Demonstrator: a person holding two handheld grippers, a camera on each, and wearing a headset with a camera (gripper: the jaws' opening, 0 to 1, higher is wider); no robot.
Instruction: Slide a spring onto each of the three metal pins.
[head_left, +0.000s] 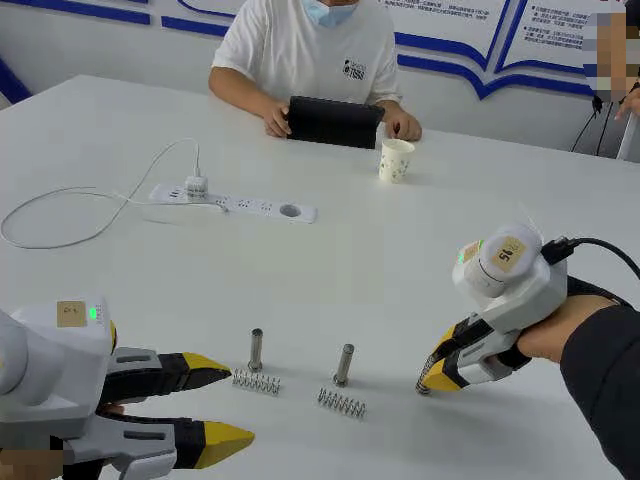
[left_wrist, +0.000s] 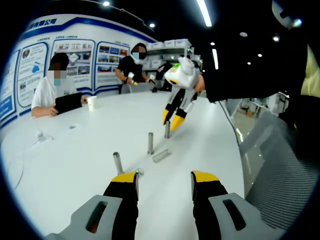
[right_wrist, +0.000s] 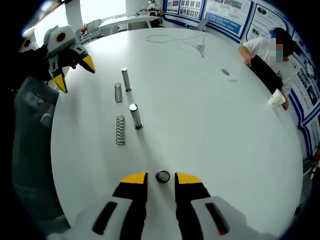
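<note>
A white table (head_left: 400, 250) stands before a white wall (head_left: 120, 50) with blue-bordered posters (left_wrist: 75, 57) under ceiling strip lights (left_wrist: 204, 12)

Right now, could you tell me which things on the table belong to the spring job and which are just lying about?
Job: left pin, middle pin, left spring, middle spring, third pin wearing a spring by the right tool.
Lying about: power strip, cable, paper cup, black case.

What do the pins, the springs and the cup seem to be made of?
The pins look like steel: smooth grey with bright highlights. The springs look like thin shiny metal wire, coiled. The cup is probably paper: matt white, small printed marks.
</note>
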